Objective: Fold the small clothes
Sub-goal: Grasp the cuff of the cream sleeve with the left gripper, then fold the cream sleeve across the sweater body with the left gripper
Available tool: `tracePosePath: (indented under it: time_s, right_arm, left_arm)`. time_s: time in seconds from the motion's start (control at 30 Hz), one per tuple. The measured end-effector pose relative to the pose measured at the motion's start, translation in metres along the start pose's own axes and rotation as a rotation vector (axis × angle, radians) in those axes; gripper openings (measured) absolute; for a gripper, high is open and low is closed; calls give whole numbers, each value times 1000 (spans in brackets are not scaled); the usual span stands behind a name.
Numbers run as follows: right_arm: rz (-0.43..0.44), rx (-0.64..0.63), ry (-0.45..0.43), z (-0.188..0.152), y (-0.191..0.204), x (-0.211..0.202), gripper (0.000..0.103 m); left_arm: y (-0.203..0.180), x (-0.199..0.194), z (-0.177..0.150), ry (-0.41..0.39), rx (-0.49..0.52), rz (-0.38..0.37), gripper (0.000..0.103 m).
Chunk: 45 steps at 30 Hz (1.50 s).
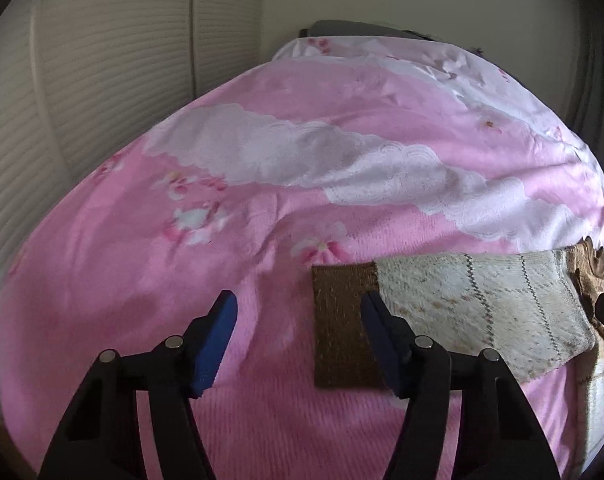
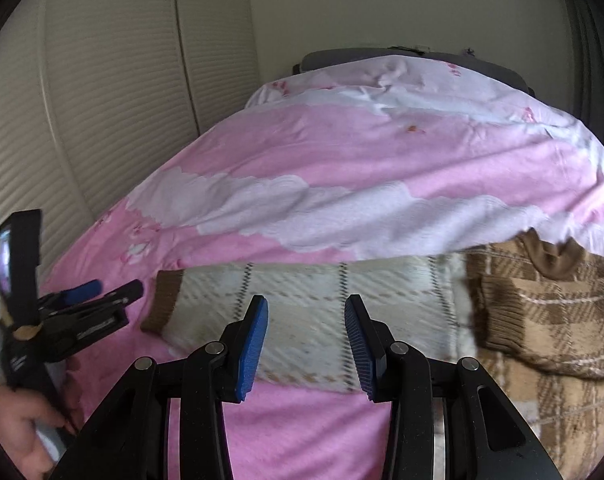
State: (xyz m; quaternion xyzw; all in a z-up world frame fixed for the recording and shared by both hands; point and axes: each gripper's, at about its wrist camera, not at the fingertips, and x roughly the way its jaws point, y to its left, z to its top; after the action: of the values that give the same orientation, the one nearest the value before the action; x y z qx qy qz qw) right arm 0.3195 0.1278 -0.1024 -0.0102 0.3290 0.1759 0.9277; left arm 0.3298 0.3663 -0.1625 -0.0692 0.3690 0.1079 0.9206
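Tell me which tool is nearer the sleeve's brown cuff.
The left tool: its open tips straddle the brown cuff. The right tool hovers mid-sleeve.

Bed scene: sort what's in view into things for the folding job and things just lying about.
For the job:
- plaid sweater
- its cream sleeve with brown cuff
- left tongs, open
- right tongs, open

Just there:
- pink floral duvet
- slatted doors

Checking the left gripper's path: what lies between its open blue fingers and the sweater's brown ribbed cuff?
Only bare pink floral bedcover. In the right wrist view, the left gripper points at the brown ribbed cuff without touching it.
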Motion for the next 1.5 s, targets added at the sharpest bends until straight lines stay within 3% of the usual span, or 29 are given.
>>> tracePosePath:
  time_s: [0.13,0.23,0.43,0.47,0.57,0.63,0.83,0.9,0.93,1.0,1.07,1.33,1.5]
  right_arm:
    - [-16,-12,0,-2,3,8,41]
    - [-25,4,13,-3,-3,15,41]
    - [-36,11,20,-3,-7,19,41]
    - [-38,10,18,-2,-7,19,41]
    - [-38,15,14,-3,-9,15,41]
    - [-39,23,12,-3,-13,11,41]
    - [-43,57,-3,-3,-33,-8,41]
    - [-41,58,-5,-3,-35,-12,41]
    - [-42,58,-8,-4,-37,-15,41]
    - [-40,54,-10,-5,-37,-16,41]
    - [-40,46,-4,-6,-35,-15,41]
    - [-30,53,-5,-5,-31,-6,41]
    - [-36,54,11,-11,-32,1,41]
  left_arm:
    - [0,17,3,4,-2,-36,63]
    - [3,29,4,17,-21,-86,57]
    - [5,43,3,61,-49,-143,21]
    - [5,42,4,60,-53,-146,11]
    - [6,33,5,46,-58,-138,2]
    - [8,23,8,33,-85,-162,2]
    - [-2,-1,16,-9,-27,-109,2]
    - [-1,1,16,-9,-38,-130,4]
    - [-1,2,17,-6,-44,-139,8]
    - [2,9,19,8,-62,-160,46]
    - [8,14,20,8,-64,-159,54]
    - [23,45,9,76,-113,-318,53]
    - [21,56,5,95,-129,-376,40]
